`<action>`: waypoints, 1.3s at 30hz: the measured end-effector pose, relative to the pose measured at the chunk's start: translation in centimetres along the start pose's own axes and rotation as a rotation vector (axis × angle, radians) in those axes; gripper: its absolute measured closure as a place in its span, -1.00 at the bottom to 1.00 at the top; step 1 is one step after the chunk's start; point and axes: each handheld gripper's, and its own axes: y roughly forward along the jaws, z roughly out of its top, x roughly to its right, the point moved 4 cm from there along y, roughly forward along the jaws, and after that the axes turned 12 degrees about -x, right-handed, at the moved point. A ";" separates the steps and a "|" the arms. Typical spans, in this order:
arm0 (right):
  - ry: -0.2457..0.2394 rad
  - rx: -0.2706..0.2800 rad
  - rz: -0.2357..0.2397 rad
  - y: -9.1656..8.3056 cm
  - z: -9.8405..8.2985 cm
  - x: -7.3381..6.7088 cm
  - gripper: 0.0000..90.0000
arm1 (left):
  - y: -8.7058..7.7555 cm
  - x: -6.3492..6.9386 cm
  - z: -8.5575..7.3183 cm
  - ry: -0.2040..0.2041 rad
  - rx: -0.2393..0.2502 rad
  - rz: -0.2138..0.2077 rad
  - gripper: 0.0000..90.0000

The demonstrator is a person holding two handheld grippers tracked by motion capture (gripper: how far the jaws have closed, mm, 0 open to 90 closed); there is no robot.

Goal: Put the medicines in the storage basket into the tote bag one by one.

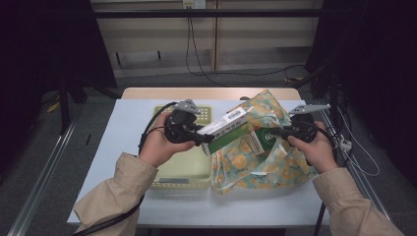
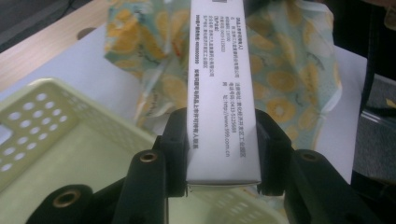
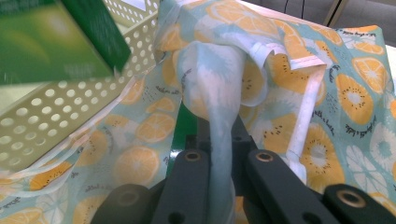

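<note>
In the high view the left gripper (image 1: pixel 206 139), left of centre, clamps a long green-and-white box (image 1: pixel 227 129) by one end; the box slants up to the right, off the tabletop (image 1: pixel 128 123), its far end above the orange-print cloth bag (image 1: pixel 255 162). In the left gripper view the two black jaws press on both long sides of the box (image 2: pixel 222 93), whose white printed face runs up the middle of the frame and out at the top edge. Below the box sits a pale green perforated basket (image 1: pixel 182 169); its right rim lies just beside the bag's left edge.

The right gripper (image 1: pixel 275 132), right of centre, is closed on a bunched fold of the bag. In the right gripper view the jaws pinch a pale twisted strip of cloth (image 3: pixel 219 112) that rises between them, with the basket's holed wall (image 3: pixel 70 112) at the left and a green box corner in the upper left.

The bag reaches close to the tabletop's right edge and spreads toward the near edge. Bare tabletop lies at the left of the basket and along the bottom of the frame; a wooden strip (image 1: pixel 206 93) borders the far side.
</note>
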 end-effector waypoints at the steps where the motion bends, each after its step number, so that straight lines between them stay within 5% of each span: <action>1: -0.001 0.001 -0.001 0.0 0.0 0.0 0.97 | 0.4 0.3 0.1 0.011 -0.008 -0.009 0.40; 16: 0.000 0.012 -0.004 -0.7 0.2 0.2 0.97 | 4.4 3.6 1.8 0.123 -0.086 -0.089 0.40; 23: 0.000 0.018 -0.003 -1.1 0.1 0.2 0.97 | 6.9 4.1 1.8 0.136 -0.146 -0.094 0.40; 30: -0.003 0.016 -0.007 -1.3 0.2 0.3 0.97 | 8.7 4.6 2.1 0.135 -0.155 -0.107 0.39; 31: -0.003 0.017 -0.005 -1.3 0.2 0.3 0.97 | 8.8 4.7 2.2 0.140 -0.176 -0.079 0.39; 32: -0.002 0.016 -0.004 -1.3 0.2 0.3 0.97 | 9.2 4.9 2.3 0.141 -0.152 -0.108 0.39; 37: -0.003 0.012 -0.006 -1.2 0.2 0.2 0.97 | 10.1 5.3 2.9 0.141 -0.169 -0.079 0.39; 39: -0.006 0.015 -0.005 -1.2 0.2 0.2 0.97 | 10.6 5.3 3.1 0.137 -0.148 -0.106 0.39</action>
